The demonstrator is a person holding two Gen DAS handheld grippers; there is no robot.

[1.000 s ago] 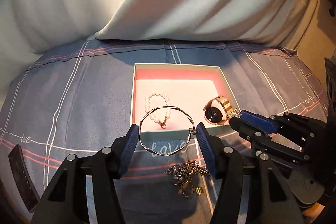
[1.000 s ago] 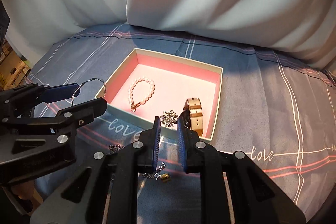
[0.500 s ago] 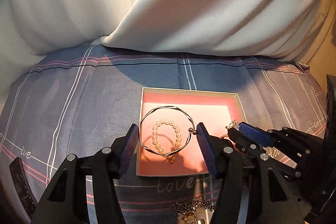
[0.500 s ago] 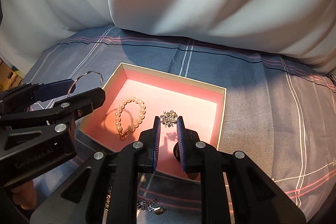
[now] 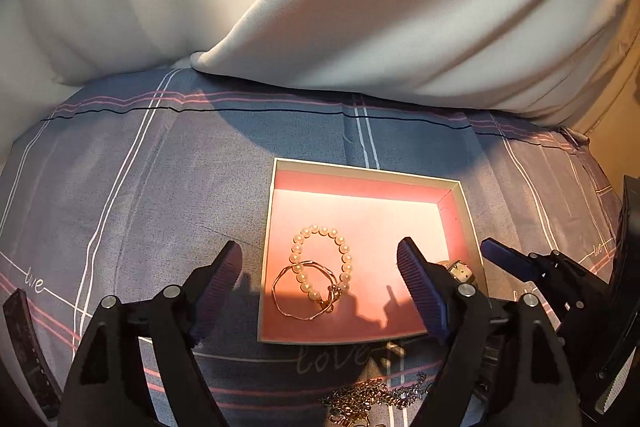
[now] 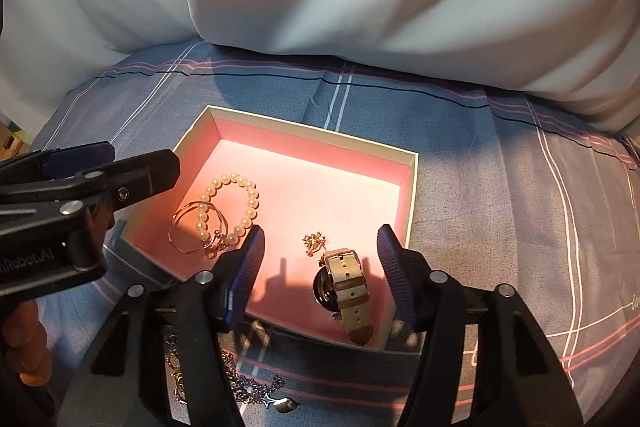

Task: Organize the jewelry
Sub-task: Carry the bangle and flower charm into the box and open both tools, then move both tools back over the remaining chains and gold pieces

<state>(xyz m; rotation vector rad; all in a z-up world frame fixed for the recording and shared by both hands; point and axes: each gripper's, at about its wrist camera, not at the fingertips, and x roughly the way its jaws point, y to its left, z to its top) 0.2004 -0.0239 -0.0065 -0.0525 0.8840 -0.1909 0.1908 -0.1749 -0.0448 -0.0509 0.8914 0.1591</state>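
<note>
Bed with blue-grey plaid sheet (image 5: 168, 187), white pillows (image 5: 400, 27) at 12 o'clock, warm light from 3 o'clock.

1. Cursive pale word "love" on the blue-grey plaid bedsheet (image 5: 160, 187), just near of the near wall of the pink-lined open cardboard box (image 5: 276, 227).
2. More of the same cursive at the sheet's left edge, only "ve" legible; another fragment at the far right, too small to read.
3. Grey lettering "nRobot.AI", cut off at the frame edge, on the black plastic body of the left gripper (image 6: 126, 165), seen from the right wrist.
</note>
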